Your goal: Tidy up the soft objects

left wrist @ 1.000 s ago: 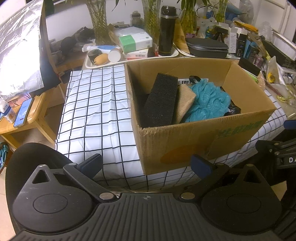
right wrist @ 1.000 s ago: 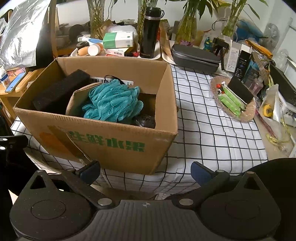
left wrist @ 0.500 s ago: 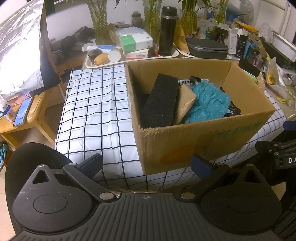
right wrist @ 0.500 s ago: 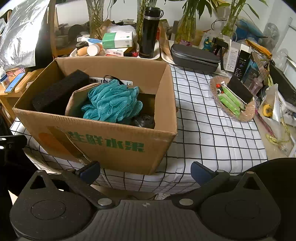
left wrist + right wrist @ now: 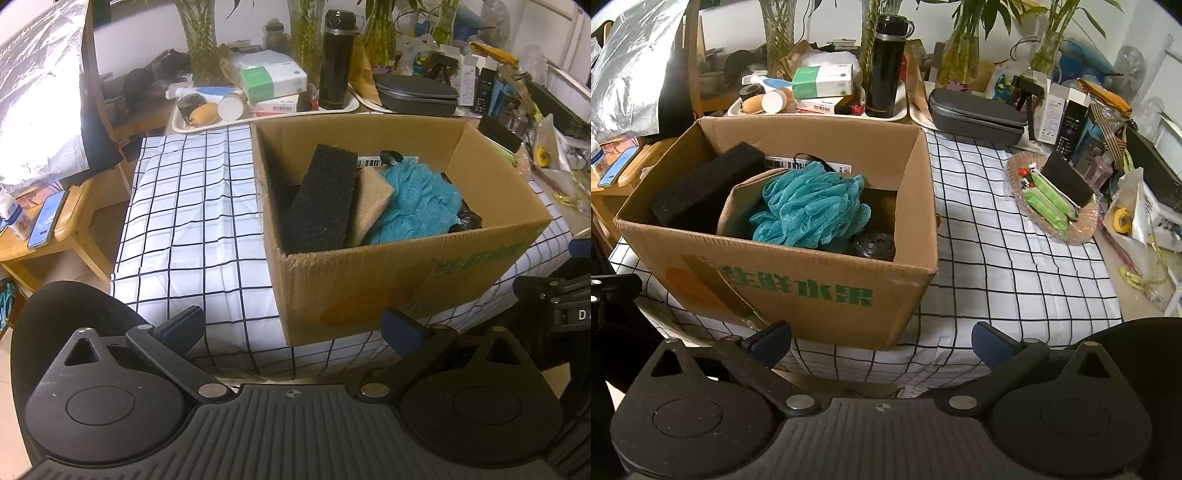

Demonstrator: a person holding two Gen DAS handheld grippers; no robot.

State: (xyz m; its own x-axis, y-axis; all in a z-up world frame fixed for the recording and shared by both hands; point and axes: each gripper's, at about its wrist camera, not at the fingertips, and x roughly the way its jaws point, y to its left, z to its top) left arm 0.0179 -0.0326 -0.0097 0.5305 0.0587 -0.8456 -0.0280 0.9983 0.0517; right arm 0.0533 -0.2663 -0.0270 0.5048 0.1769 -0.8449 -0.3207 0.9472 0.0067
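- While I hold both rigs back at the near edge of the worktop (image 5: 192, 229), a brown box (image 5: 406, 280) sits on its checked cloth, open at the top.
- Inside the box, a black foam block (image 5: 321, 199) leans at the left, tilted upward against the wall.
- Just beside the block, touching it, is a tan pad (image 5: 371, 201).
- To the right of the pad, a teal mesh puff (image 5: 417, 199) rests on top of the pile; from the right wrist view it lies over the pad.
- Near the box's right corner, a small dark ball (image 5: 873, 243) lies low, partly under the puff.
- My left tongs (image 5: 291, 325) are spread wide with nothing between them, low in front of the box's near left corner.
- My right tongs (image 5: 882, 338) are likewise spread and empty, in front of the box's near right corner.
- Behind the box, a tall black flask (image 5: 886, 68) stands upright on a white tray (image 5: 897, 112) among boxes and tubes.
- Right of the box, well apart, a glass dish (image 5: 1086, 221) holds green packets.
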